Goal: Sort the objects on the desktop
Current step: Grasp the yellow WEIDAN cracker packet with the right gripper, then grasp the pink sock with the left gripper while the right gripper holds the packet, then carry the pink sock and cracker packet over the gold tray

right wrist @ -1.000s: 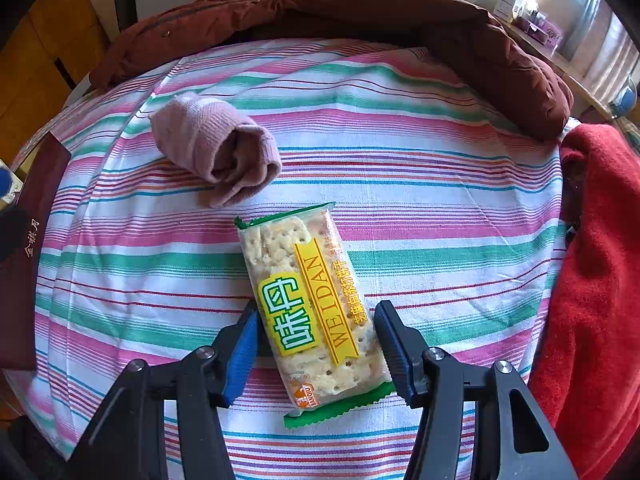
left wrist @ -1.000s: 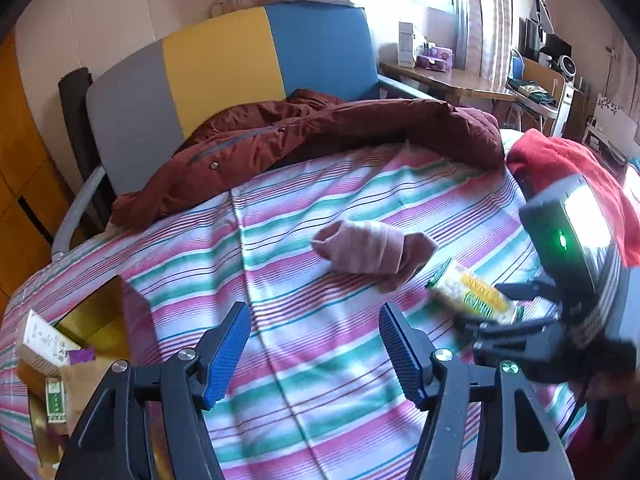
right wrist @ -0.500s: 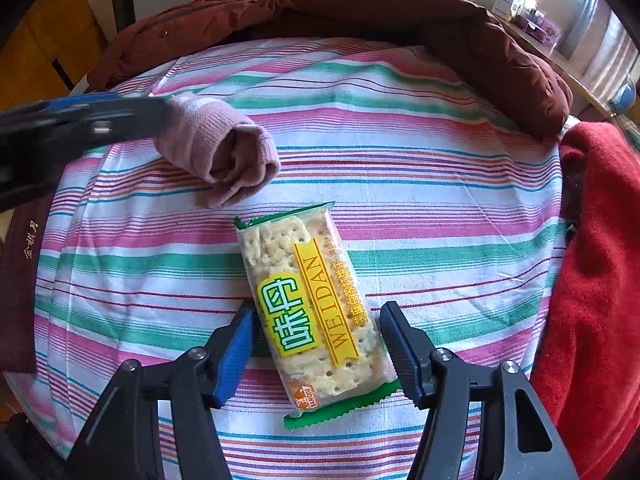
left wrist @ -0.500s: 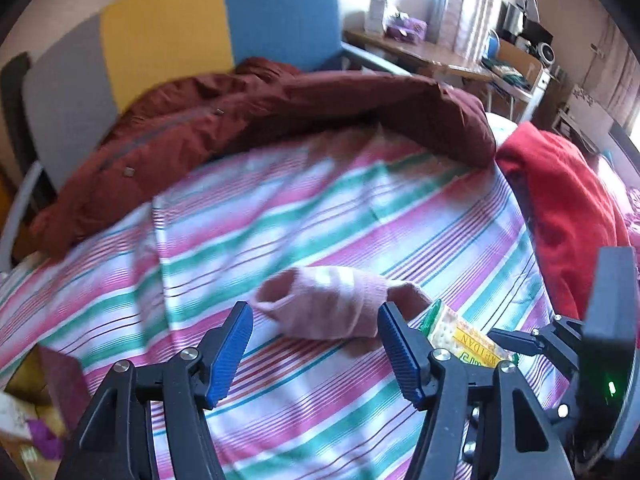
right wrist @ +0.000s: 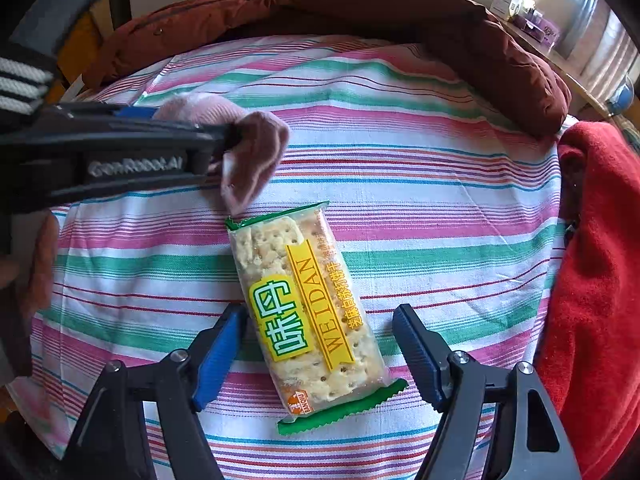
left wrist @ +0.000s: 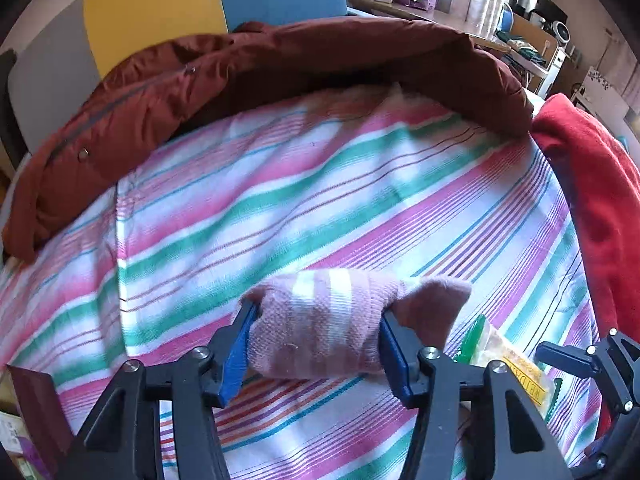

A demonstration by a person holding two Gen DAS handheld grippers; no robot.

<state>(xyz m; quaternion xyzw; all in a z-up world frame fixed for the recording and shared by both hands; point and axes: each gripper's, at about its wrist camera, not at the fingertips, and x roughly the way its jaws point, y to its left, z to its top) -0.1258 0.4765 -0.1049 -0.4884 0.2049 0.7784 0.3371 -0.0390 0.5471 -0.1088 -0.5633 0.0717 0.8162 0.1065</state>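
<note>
While the left tool (left wrist: 314, 346), jaws just closing, clamps the rolled pink sock (left wrist: 320, 332) for lifting off the striped bed sheet (left wrist: 280, 200), the right tool (right wrist: 318, 356), jaws just parting, straddles the released cracker packet (right wrist: 308, 312).

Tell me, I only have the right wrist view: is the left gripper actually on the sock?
Observer: Yes. The left wrist view shows both pads of the left gripper pressing the sock's sides; its jaws have just been closing.
Operator: Which part is pinched?
Observer: The rolled body with white stripes; the loose end pokes out past the right pad.
Operator: Anything to its left?
Observer: The edge of a dark red box, low at the left of that view.
</note>
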